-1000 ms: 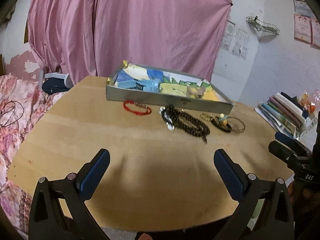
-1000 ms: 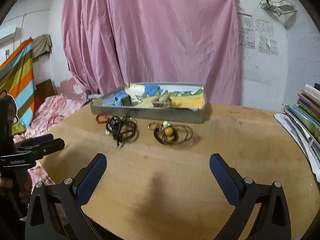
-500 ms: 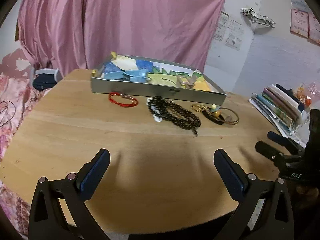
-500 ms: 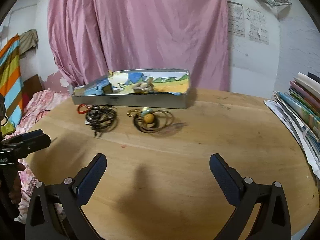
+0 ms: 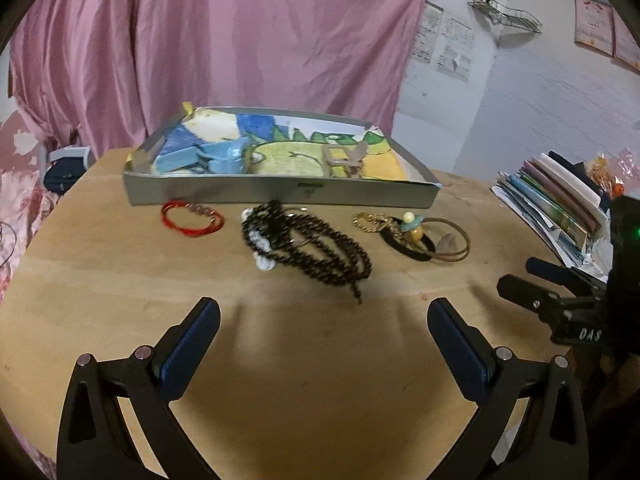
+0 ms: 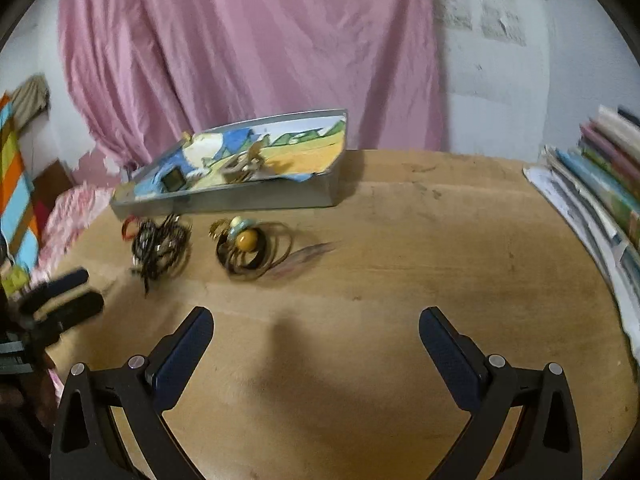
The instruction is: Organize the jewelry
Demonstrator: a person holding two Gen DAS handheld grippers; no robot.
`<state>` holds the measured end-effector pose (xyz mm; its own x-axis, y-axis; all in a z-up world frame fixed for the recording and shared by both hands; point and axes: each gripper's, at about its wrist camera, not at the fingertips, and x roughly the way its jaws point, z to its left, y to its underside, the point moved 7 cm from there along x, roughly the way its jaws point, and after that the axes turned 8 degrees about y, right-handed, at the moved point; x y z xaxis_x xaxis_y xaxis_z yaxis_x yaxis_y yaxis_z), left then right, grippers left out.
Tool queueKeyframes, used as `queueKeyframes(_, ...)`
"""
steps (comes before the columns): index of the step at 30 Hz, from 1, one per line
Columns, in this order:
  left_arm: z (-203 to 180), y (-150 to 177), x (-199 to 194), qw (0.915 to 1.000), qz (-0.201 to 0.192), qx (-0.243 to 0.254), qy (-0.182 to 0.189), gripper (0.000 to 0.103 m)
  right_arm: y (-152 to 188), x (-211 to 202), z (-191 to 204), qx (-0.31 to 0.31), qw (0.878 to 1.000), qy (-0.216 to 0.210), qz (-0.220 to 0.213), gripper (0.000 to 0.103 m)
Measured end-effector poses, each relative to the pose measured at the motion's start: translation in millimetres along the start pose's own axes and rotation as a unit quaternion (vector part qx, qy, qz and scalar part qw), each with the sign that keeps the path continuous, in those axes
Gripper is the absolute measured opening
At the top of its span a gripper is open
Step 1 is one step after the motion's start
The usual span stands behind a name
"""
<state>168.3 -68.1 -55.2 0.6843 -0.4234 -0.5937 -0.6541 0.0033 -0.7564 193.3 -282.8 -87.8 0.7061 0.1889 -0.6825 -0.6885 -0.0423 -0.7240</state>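
A grey tray [image 5: 280,194] [image 6: 256,200] with a colourful paper lining stands at the back of the round wooden table; it holds a blue watch [image 5: 224,156] and a beige clip [image 5: 346,160]. In front of the tray lie a red bracelet [image 5: 191,222], a dark bead necklace [image 5: 308,246] [image 6: 160,248], a gold chain [image 5: 370,222] and hair ties with a yellow bead [image 5: 420,236] [image 6: 246,240]. My left gripper [image 5: 320,320] hovers open just short of the necklace. My right gripper [image 6: 316,330] is open too, short of the hair ties and empty.
A stack of books and papers [image 5: 560,208] [image 6: 596,200] lies at the table's right edge. A pink curtain [image 5: 224,48] hangs behind the tray. Pink floral bedding [image 5: 20,216] lies left of the table. Bare tabletop [image 6: 440,260] lies right of the jewelry.
Both grippers have moved forward toward the jewelry, which now looks larger and nearer. The right wrist view has tilted. Both stay open and nothing on the table has moved.
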Motion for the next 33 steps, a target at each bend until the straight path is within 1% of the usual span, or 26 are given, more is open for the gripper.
queueKeyframes(4, -4.7, -7.3, 10.9, 0.9998, 0.006, 0.012, 0.017, 0.101, -13.1, 8.4, -11.0, 0.051, 0.998, -0.040, 0.028, 0.103)
queueKeyframes(5, -5.5, -8.9, 13.4, 0.9997, 0.008, 0.013, 0.021, 0.101, -15.6, 9.7, -11.8, 0.059, 0.997, -0.050, 0.032, 0.103)
queueKeyframes(7, -6.7, -12.5, 17.0, 0.9994, 0.008, 0.012, 0.030, 0.100, -21.2, 11.1, -10.9, 0.061, 0.996, -0.060, 0.029, 0.099)
queueKeyframes(9, -8.9, -15.5, 19.1, 0.9991, 0.007, 0.014, 0.039, 0.095, -24.0, 12.5, -6.6, 0.057, 0.996, -0.063, 0.028, 0.088)
queueKeyframes(10, -10.1, -16.4, 20.4, 0.9990, 0.008, 0.017, 0.041, 0.092, -24.6, 13.9, -4.7, 0.058, 0.996, -0.067, 0.030, 0.085)
queueKeyframes(12, -11.5, -17.8, 23.7, 0.9989, 0.012, 0.022, 0.040, 0.079, -25.8, 18.5, 0.2, 0.062, 0.994, -0.081, 0.039, 0.073)
queueKeyframes(14, -11.2, -17.8, 28.1, 0.9989, 0.021, 0.027, 0.034, 0.074, -27.0, 24.2, 5.4, 0.063, 0.993, -0.087, 0.049, 0.068)
queueKeyframes(15, -11.5, -17.7, 30.1, 0.9988, 0.024, 0.029, 0.031, 0.070, -27.3, 28.1, 7.6, 0.063, 0.993, -0.088, 0.056, 0.067)
queueKeyframes(16, -11.1, -18.0, 33.1, 0.9987, 0.028, 0.032, 0.027, 0.069, -27.4, 30.4, 8.7, 0.064, 0.992, -0.088, 0.059, 0.067)
queueKeyframes(18, -13.4, -17.1, 38.1, 0.9982, 0.035, 0.043, 0.023, 0.069, -27.9, 36.2, 11.5, 0.068, 0.991, -0.094, 0.066, 0.060)
queueKeyframes(19, -13.7, -17.3, 41.4, 0.9978, 0.041, 0.048, 0.019, 0.069, -27.8, 38.8, 12.4, 0.070, 0.990, -0.096, 0.070, 0.052)
queueKeyframes(20, -13.9, -16.3, 43.9, 0.9975, 0.046, 0.050, 0.019, 0.066, -27.3, 40.8, 13.2, 0.073, 0.990, -0.099, 0.073, 0.044)
queueKeyframes(21, -13.7, -16.0, 46.5, 0.9972, 0.052, 0.052, 0.017, 0.057, -27.3, 43.0, 14.4, 0.075, 0.989, -0.100, 0.076, 0.037)
queueKeyframes(22, -12.8, -15.2, 49.5, 0.9968, 0.060, 0.051, 0.014, 0.052, -27.3, 44.6, 15.6, 0.076, 0.989, -0.100, 0.078, 0.034)
queueKeyframes(23, -11.3, -14.5, 52.3, 0.9965, 0.066, 0.049, 0.013, 0.044, -26.8, 45.2, 15.5, 0.076, 0.989, -0.099, 0.079, 0.028)
queueKeyframes(24, -9.4, -13.7, 54.2, 0.9965, 0.070, 0.045, 0.013, 0.039, -26.2, 45.4, 15.8, 0.077, 0.989, -0.101, 0.080, 0.021)
queueKeyframes(26, -5.4, -13.3, 54.4, 0.9969, 0.069, 0.036, 0.013, 0.034, -24.8, 45.1, 16.1, 0.077, 0.988, -0.103, 0.080, 0.014)
queueKeyframes(28, -1.8, -13.7, 53.6, 0.9973, 0.067, 0.024, 0.019, 0.025, -24.1, 44.2, 16.4, 0.074, 0.988, -0.106, 0.078, 0.011)
queueKeyframes(29, 0.0, -13.7, 52.7, 0.9974, 0.065, 0.018, 0.024, 0.019, -23.9, 43.6, 17.1, 0.073, 0.988, -0.109, 0.076, 0.010)
queueKeyframes(32, 1.7, -13.5, 50.4, 0.9974, 0.064, 0.010, 0.032, 0.016, -24.8, 40.8, 19.3, 0.068, 0.989, -0.112, 0.068, 0.008)
queueKeyframes(33, 1.5, -13.4, 49.8, 0.9974, 0.063, 0.009, 0.033, 0.011, -25.3, 39.9, 20.0, 0.066, 0.989, -0.113, 0.066, 0.007)
